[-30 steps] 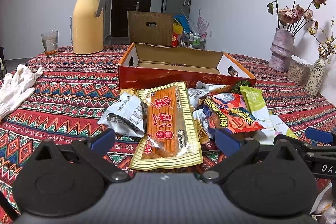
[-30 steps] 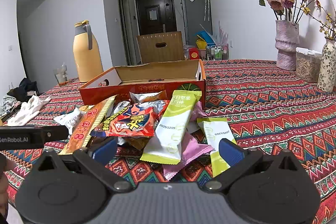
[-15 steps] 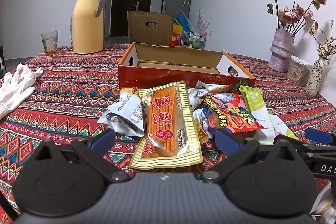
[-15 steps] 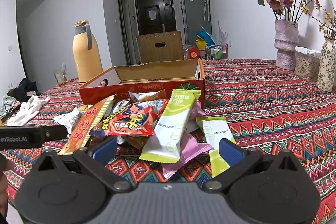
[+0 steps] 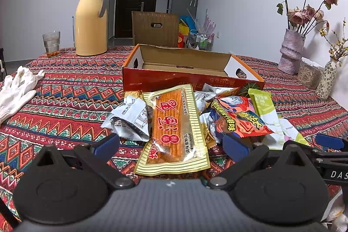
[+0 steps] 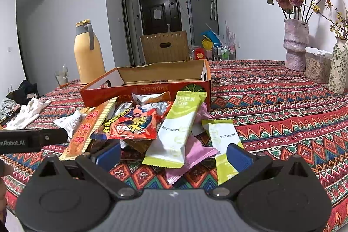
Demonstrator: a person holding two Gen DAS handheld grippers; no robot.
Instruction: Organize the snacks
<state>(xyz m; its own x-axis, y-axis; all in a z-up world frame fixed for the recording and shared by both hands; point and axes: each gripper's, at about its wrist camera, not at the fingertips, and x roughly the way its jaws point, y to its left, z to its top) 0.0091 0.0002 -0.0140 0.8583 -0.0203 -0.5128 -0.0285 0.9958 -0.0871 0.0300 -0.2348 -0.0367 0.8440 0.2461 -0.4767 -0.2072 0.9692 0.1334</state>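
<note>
Nothing on the tabletop (image 5: 65,88) has shifted over the last second: the snack heap, the box and both tools sit as they did, so I read this as a pause before the first pick. A long gold-edged packet of orange spicy strips (image 5: 174,129) lies on top of the pile, straight ahead of the left tongs (image 5: 170,146), whose blue pads stand wide apart on either side of its near end, holding nothing. The right tongs (image 6: 173,156) are equally wide and empty, facing a lime-green and white bar wrapper (image 6: 176,129) propped over a pink sachet (image 6: 195,156). An open red cardboard box (image 5: 184,77) waits just behind the heap, its near wall touching the packets, probably so each snack needs only a short carry. A red crisp bag (image 6: 132,125) rests between the two.
</note>
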